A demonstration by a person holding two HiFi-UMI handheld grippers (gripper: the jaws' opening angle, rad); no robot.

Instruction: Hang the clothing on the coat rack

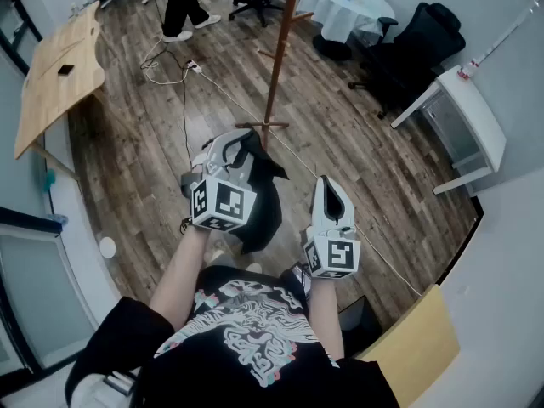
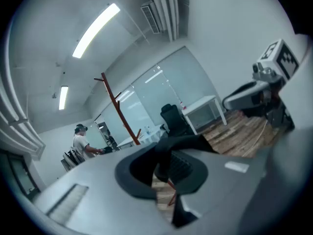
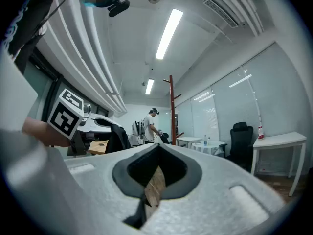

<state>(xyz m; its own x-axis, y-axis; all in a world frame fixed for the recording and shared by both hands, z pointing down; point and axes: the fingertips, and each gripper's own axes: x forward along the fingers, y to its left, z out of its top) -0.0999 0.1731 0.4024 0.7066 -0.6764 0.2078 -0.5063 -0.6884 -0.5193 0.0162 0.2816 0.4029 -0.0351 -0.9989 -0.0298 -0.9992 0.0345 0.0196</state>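
A black garment point(image 1: 259, 206) hangs from my left gripper point(image 1: 240, 145), which is shut on a fold of it at about waist height. In the left gripper view the dark cloth point(image 2: 171, 153) fills the gap between the jaws of the left gripper point(image 2: 166, 169). The coat rack point(image 1: 280, 49) is a reddish-brown pole with pegs, standing on the wood floor just beyond the left gripper; its foot point(image 1: 263, 127) is close to the garment. My right gripper point(image 1: 328, 187) is beside it to the right, shut and empty. The right gripper view shows the right gripper point(image 3: 155, 174) closed, with the coat rack point(image 3: 172, 106) ahead.
A person point(image 1: 183, 7) stands at the back near floor cables point(image 1: 170, 66). Black office chairs point(image 1: 416, 49) and a round white table point(image 1: 348, 2) sit behind the rack. A white desk point(image 1: 472, 117) is at the right and a wooden tabletop point(image 1: 55, 75) at the left.
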